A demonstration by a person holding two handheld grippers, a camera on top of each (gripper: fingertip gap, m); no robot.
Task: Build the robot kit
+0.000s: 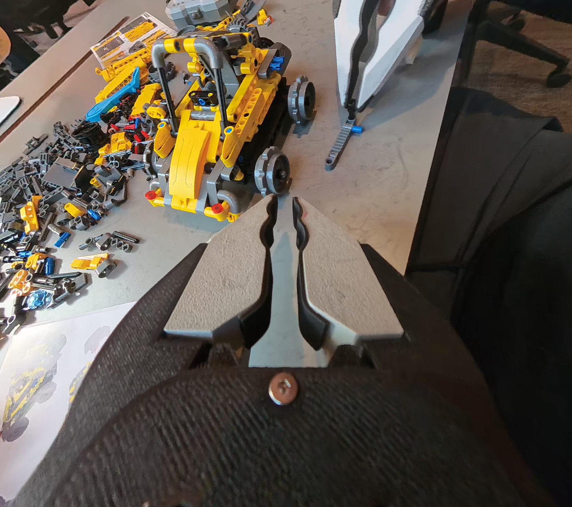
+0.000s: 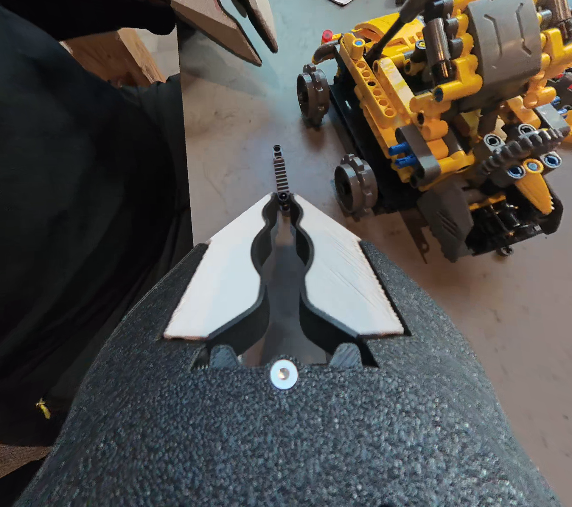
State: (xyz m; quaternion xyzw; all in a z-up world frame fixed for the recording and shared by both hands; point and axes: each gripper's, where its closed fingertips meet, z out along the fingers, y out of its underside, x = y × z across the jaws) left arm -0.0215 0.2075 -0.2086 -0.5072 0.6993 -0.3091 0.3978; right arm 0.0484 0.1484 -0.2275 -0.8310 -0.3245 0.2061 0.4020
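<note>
Right gripper: pinching the near end of a dark toothed rack piece, whose far end rests on the grey tabletop. Left gripper: slightly parted, empty, hovering just beside the front wheel of the yellow brick-built vehicle. Loose parts heaped beyond.

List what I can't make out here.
Left wrist view: booklet, partly covered by the left tool and cut by the edge.
Left wrist view: loose parts pile, runs off the left edge.
Right wrist view: toothed rack, near end hidden between the right tool tips.
Right wrist view: yellow vehicle, cut by the right edge.
</note>
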